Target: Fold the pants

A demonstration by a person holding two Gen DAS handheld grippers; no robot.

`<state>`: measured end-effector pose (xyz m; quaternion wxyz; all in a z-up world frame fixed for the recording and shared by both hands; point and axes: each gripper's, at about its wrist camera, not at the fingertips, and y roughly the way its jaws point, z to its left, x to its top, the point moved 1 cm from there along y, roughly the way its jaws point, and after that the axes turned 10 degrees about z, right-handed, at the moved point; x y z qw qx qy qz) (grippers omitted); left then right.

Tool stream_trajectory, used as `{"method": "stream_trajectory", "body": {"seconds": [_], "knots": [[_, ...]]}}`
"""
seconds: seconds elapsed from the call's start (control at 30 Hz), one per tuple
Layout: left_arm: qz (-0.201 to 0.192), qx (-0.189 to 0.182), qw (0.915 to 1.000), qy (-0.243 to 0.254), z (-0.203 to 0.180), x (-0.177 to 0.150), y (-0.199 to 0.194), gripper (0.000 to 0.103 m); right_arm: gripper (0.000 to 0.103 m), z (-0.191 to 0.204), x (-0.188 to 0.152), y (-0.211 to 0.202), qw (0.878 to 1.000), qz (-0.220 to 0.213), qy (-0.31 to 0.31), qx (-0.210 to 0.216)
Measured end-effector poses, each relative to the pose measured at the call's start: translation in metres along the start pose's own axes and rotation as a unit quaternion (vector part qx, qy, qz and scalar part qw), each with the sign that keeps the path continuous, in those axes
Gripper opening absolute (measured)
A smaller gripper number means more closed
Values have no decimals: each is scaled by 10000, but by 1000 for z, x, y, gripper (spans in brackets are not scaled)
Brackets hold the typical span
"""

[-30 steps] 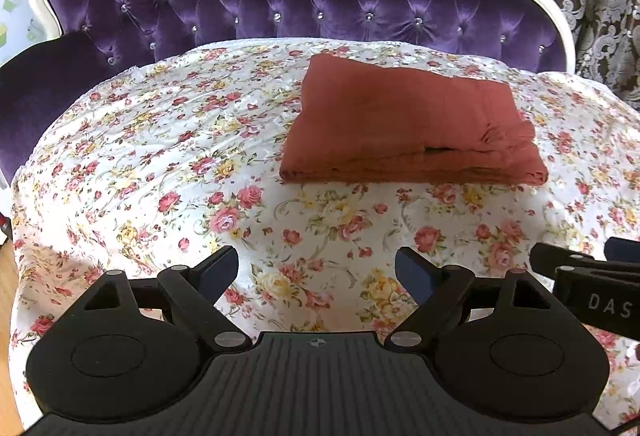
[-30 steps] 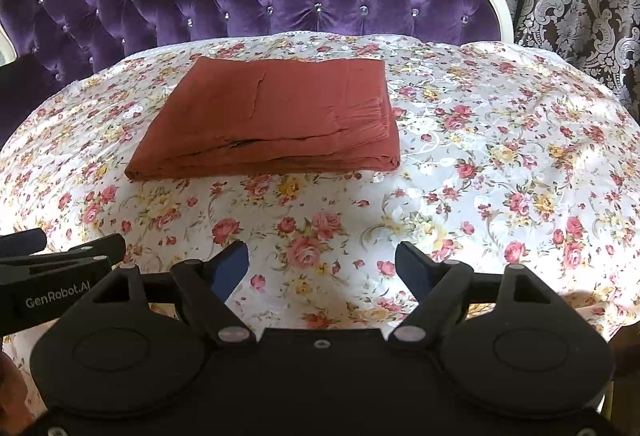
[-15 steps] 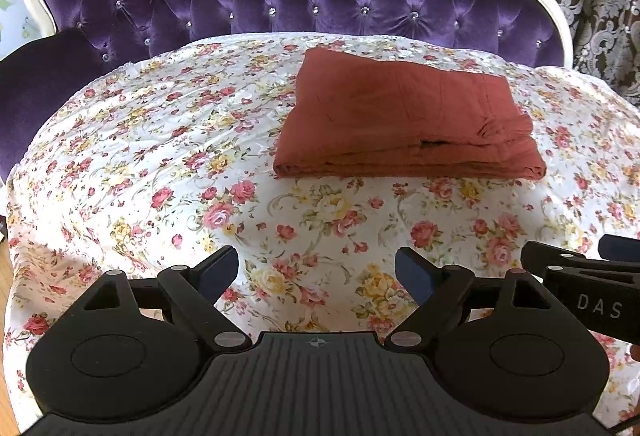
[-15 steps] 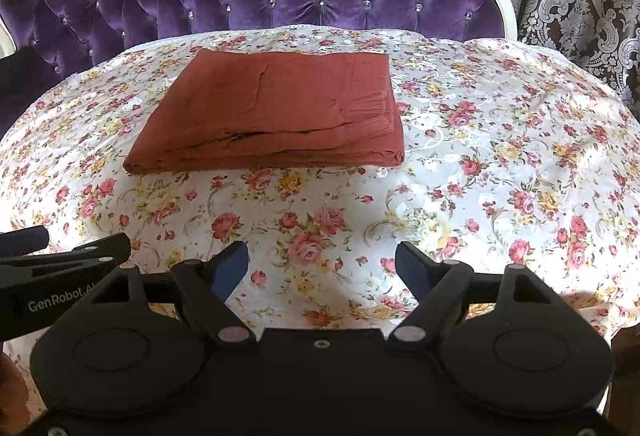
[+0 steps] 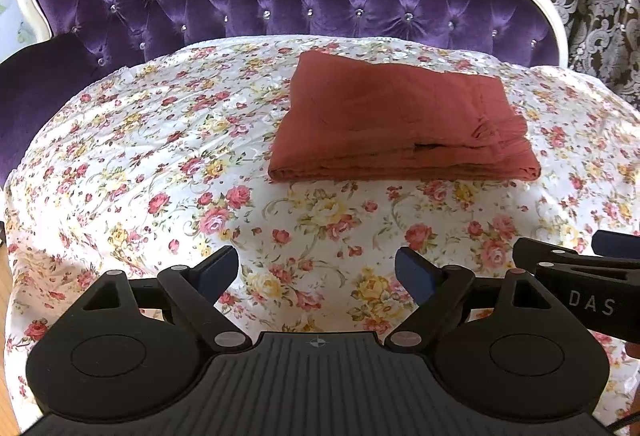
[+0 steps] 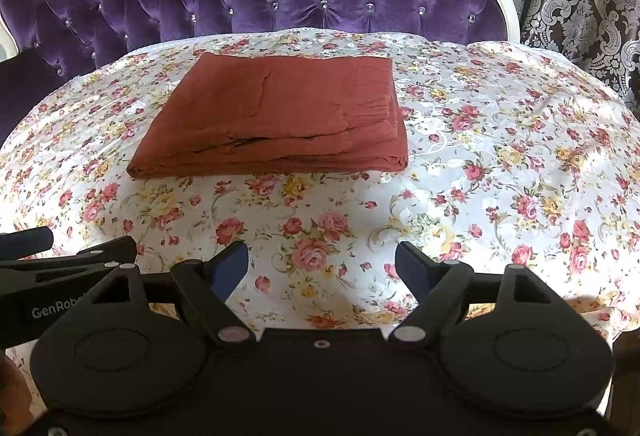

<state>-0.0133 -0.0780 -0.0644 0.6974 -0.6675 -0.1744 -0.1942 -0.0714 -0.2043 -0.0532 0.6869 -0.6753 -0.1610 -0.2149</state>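
We hold the left gripper and right gripper side by side, level above the floral sheet, both spread wide and gripping nothing. The folded rust pants lie well ahead of both.

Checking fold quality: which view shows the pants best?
Right wrist: the folded pants sit near centre, with top and layered front edge visible. Left wrist shows the pants whole too, but off to the right and more skewed.
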Motion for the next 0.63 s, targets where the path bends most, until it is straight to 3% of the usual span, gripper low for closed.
{"method": "stream_trajectory", "body": {"seconds": [0.63], "knots": [[19,-37,10000,12,-1,-1,-1,85,81,1,0,0,10000,7,8,23]]}}
